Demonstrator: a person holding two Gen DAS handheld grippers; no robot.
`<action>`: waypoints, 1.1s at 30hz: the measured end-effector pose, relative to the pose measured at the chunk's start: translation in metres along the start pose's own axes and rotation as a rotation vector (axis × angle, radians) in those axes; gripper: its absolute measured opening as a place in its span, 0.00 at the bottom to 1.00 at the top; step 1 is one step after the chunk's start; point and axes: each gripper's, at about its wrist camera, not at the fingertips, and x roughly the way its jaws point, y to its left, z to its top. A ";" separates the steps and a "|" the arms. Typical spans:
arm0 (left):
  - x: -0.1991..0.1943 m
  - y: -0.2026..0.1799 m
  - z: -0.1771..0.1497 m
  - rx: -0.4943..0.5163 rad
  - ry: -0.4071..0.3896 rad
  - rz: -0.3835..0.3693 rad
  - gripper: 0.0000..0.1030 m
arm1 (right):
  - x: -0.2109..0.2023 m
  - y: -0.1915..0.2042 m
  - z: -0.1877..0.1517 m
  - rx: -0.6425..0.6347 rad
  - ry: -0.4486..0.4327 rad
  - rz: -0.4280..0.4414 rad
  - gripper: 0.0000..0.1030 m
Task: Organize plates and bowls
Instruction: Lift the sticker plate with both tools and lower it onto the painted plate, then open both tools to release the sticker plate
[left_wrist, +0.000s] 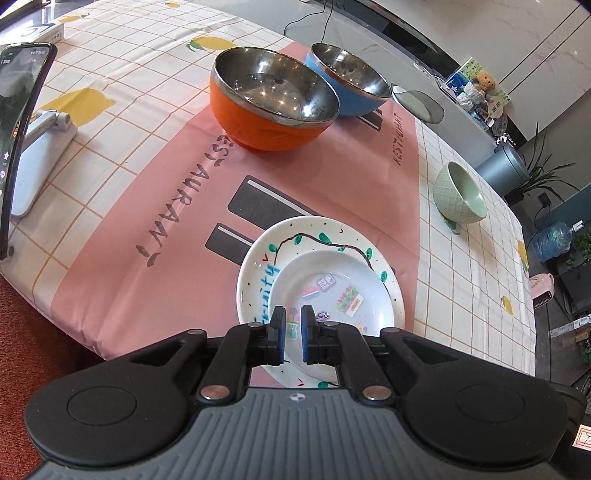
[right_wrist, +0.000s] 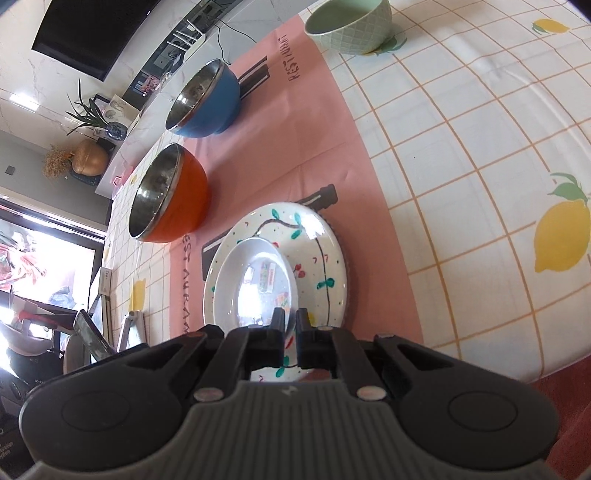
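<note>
Small white sticker-printed dish (left_wrist: 328, 291) nested in round white vine-painted plate (left_wrist: 258, 258) on pink mat (left_wrist: 147, 229), left gripper (left_wrist: 293, 326) and right gripper (right_wrist: 291, 325) each held over near rim, fingers nearly together, nothing clamped, orange steel-lined bowl (left_wrist: 271, 99) and blue steel-lined bowl (left_wrist: 351, 79) touching, pale green ceramic bowl (left_wrist: 460, 194) set apart.

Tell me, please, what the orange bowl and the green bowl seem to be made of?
The orange bowl looks like polished steel inside, mirror-bright with reflections, in a matte orange shell, probably plastic. The green bowl looks like glazed ceramic: soft sheen, thick rim, embossed diamond pattern outside.
</note>
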 end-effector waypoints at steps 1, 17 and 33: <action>0.000 0.001 0.000 -0.005 -0.001 -0.004 0.08 | 0.001 0.000 0.000 0.000 0.002 -0.001 0.03; -0.001 0.016 0.005 -0.044 -0.032 -0.016 0.10 | 0.004 0.005 0.003 -0.056 -0.078 -0.039 0.02; 0.014 0.009 0.001 0.016 -0.006 -0.039 0.11 | -0.001 0.008 0.002 -0.085 -0.101 -0.042 0.22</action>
